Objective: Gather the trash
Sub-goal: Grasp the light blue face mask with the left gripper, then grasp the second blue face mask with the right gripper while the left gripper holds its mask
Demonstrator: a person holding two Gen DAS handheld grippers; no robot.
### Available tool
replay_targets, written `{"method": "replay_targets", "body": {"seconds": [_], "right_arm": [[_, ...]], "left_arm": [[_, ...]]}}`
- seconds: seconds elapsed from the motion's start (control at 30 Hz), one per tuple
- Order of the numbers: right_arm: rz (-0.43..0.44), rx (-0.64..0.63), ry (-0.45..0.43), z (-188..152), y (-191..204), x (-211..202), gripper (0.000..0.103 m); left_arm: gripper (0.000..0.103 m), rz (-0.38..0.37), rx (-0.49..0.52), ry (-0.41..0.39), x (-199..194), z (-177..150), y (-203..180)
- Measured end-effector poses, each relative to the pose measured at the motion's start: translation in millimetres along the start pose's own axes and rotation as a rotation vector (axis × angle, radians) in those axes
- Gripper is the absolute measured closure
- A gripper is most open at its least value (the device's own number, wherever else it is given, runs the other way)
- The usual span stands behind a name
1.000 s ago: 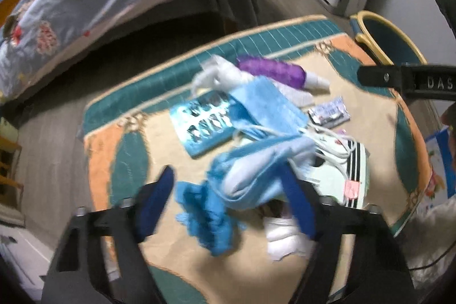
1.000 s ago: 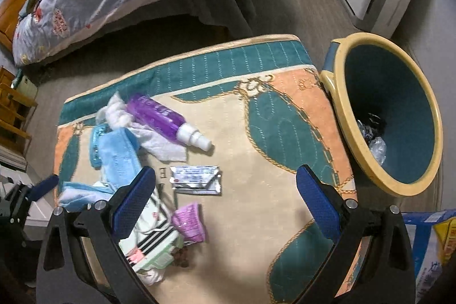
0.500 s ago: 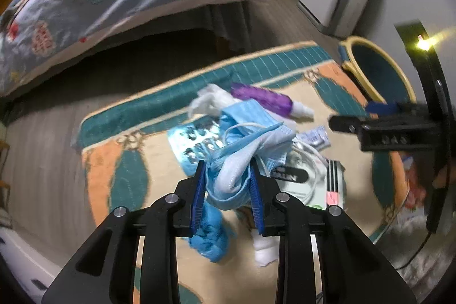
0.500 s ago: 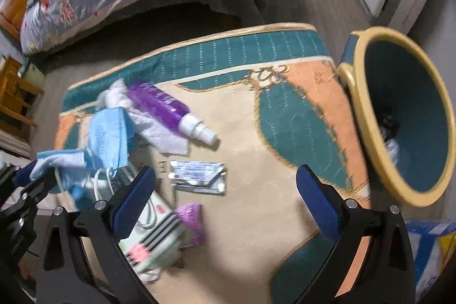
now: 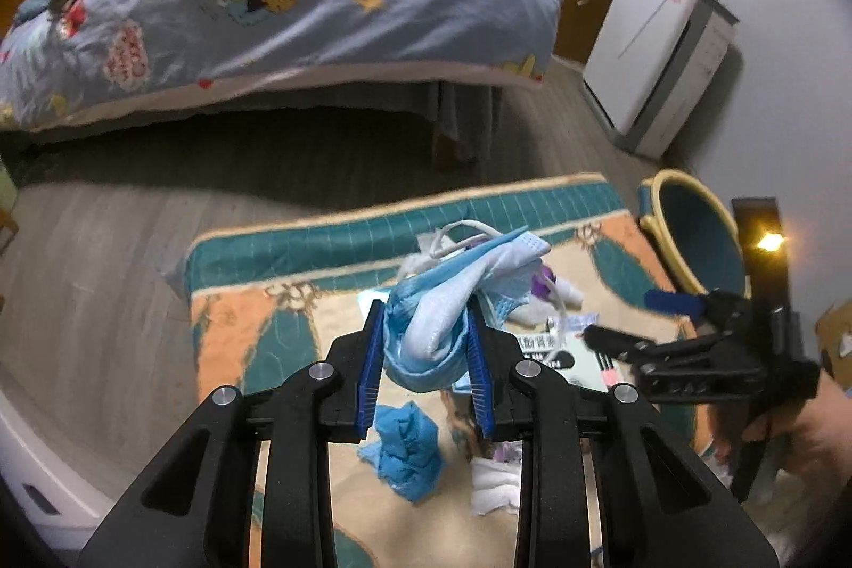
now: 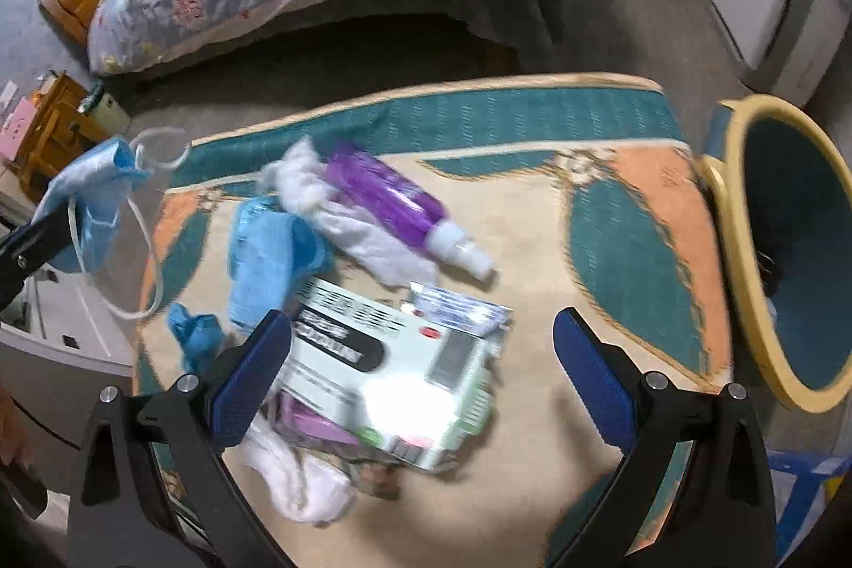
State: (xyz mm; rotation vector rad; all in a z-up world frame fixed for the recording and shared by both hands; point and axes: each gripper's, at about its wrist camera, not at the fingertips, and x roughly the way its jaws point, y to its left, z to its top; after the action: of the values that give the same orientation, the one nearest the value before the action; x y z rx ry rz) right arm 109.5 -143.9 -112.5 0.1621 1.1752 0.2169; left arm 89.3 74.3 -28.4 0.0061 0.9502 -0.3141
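Blue pleated face mask [image 5: 442, 318] crumpled between left gripper [image 5: 426, 355] fingers [image 5: 369, 355], patterned rug [image 5: 239, 339]

A patterned rug [image 6: 612, 248] lies on the floor [image 6: 612, 25]. On it: a purple bottle [image 6: 388, 195], a white box [image 6: 394, 381], blue masks [image 6: 266, 254], tissues [image 6: 298, 477]. A bin [image 6: 729, 248] stands at three o'clock.

Crumpled blue face mask [image 5: 434, 328] pinched in left gripper [image 5: 426, 355] above rug; purple bottle [image 6: 388, 195], white box [image 6: 394, 371], blue glove [image 6: 197, 336], tissues [image 6: 298, 477] on rug near yellow-rimmed bin [image 6: 745, 248].
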Motion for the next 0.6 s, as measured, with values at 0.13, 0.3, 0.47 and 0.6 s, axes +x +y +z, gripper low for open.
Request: {"method": "replay_targets", "body": {"seconds": [0.13,0.3,0.47,0.6], "right_arm": [[0.037,-0.048,-0.019,5,28,7,0.006],[0.062,-0.076,-0.004,10,63,27,0.019],[0.03,-0.082,0.038,14,80,54,0.034],[0.008,-0.105,0.095,5,79,69,0.072]], "left_arm": [[0.073,0.032,-0.042,-0.007,-2,2,13],[0.073,0.067,-0.074,-0.012,-1,4,31],[0.073,0.073,-0.079,0.001,6,6,44],[0.073,0.069,-0.078,0.012,11,7,44]]}}
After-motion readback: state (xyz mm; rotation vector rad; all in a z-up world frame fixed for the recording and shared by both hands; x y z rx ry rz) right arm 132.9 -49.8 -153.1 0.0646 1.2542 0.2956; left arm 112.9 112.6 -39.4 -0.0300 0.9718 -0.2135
